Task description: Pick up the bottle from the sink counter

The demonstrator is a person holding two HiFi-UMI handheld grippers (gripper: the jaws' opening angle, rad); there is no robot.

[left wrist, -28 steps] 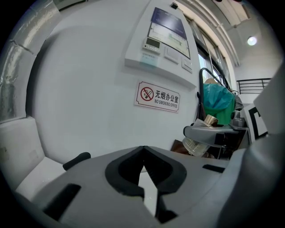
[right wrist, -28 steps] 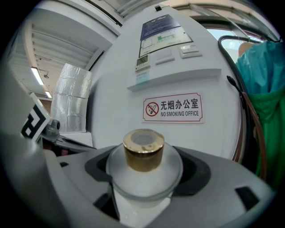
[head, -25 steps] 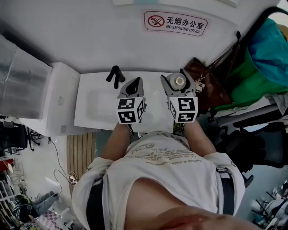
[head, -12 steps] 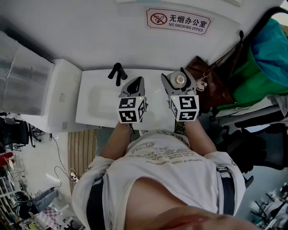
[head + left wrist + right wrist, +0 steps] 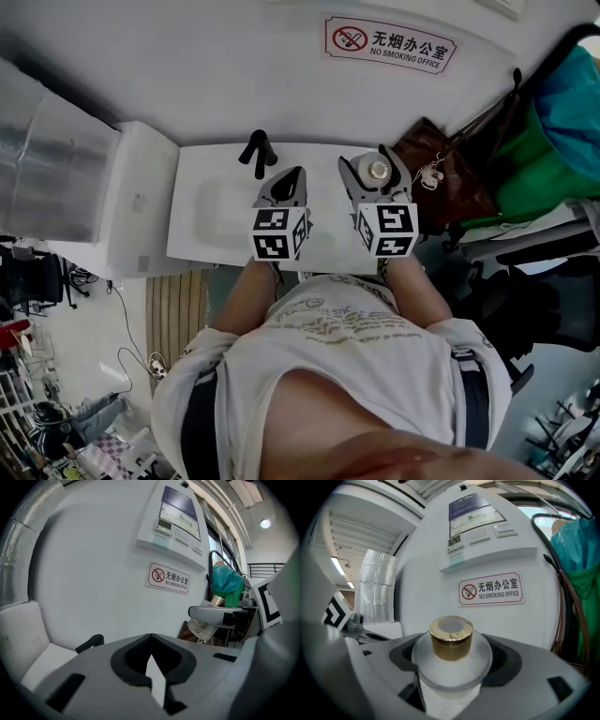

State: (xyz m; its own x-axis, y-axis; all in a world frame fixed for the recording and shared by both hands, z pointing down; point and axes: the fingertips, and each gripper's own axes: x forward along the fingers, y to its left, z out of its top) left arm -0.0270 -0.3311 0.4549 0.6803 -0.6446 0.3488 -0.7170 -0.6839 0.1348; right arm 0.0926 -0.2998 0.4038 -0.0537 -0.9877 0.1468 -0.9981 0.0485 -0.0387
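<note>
A frosted clear bottle (image 5: 451, 660) with a gold cap (image 5: 450, 637) sits between the jaws of my right gripper (image 5: 452, 667), which is shut on it just below the shoulder. The head view shows this bottle (image 5: 379, 170) held over the right end of the white sink counter (image 5: 211, 239). From the left gripper view the bottle (image 5: 205, 626) hangs in the right gripper's jaws, off the counter. My left gripper (image 5: 284, 186) hovers over the basin, shut and empty, its tips meeting (image 5: 150, 637).
A black faucet (image 5: 258, 151) stands at the back of the basin. To the counter's right lies a brown bag (image 5: 445, 183), with a green and teal bag (image 5: 548, 131) behind. A white cabinet (image 5: 136, 202) adjoins the left. On the wall above hangs a no-smoking sign (image 5: 394, 45).
The head view has drifted a little, so the counter and sign sit further right. Both grippers keep their pose, and the bottle stays in the right gripper.
</note>
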